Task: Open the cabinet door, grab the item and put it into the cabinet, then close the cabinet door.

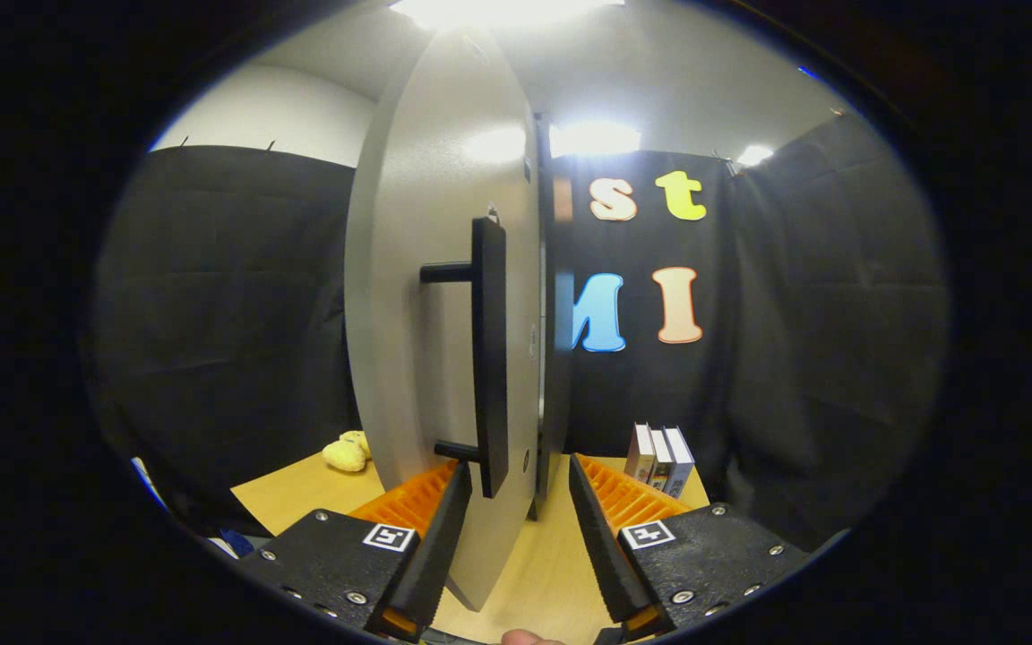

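Edge-on, grey cabinet door [431,296], black handle [489,358]

Smooth satin-grey cabinet door [426,296] centre frame, matt dark bar handle [489,358], pale wood-grain table [552,573] below, soft plush toy [346,452] lower left, ridged gripper [520,511] finger pads.

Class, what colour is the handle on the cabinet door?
Black, seen in the claw view: the handle on the grey door, with the open claw astride the door's edge.
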The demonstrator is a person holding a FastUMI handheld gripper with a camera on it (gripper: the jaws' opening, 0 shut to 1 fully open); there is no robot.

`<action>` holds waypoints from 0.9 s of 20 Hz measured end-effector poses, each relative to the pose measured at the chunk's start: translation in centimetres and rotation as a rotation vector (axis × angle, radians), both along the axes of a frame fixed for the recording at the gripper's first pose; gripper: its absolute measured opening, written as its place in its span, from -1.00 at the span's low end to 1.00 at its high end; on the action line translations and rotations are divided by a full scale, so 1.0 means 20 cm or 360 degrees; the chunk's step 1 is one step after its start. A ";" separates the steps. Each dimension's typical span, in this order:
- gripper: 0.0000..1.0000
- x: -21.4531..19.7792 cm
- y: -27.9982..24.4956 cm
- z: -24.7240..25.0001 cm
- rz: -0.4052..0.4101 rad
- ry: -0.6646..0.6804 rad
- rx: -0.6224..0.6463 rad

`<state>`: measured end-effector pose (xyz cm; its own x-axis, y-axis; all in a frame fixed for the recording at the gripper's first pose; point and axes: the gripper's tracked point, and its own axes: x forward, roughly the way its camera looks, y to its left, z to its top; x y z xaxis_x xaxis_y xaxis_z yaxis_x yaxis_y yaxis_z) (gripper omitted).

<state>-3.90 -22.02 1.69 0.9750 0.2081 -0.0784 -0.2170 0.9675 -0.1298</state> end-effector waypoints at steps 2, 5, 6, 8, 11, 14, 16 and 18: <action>0.60 -0.02 -0.07 -0.06 -0.0142 0.0062 0.0003; 0.82 -0.11 -0.11 -0.05 -0.0338 -0.0033 0.0064; 0.85 -0.17 -0.10 -0.04 -0.0389 -0.0102 0.0078; 0.87 -0.28 -0.07 -0.06 -0.0452 -0.0242 0.0094; 0.87 -0.40 0.09 -0.22 -0.0452 -0.0339 0.0066; 0.87 -0.45 0.29 -0.43 -0.0428 -0.0375 -0.0009; 0.88 -0.42 0.44 -0.64 -0.0380 -0.0325 -0.0014; 0.88 -0.38 0.57 -0.83 -0.0327 -0.0256 0.0048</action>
<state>-11.47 -10.54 -14.99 0.9964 0.0046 0.0841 0.0053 0.9931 -0.1172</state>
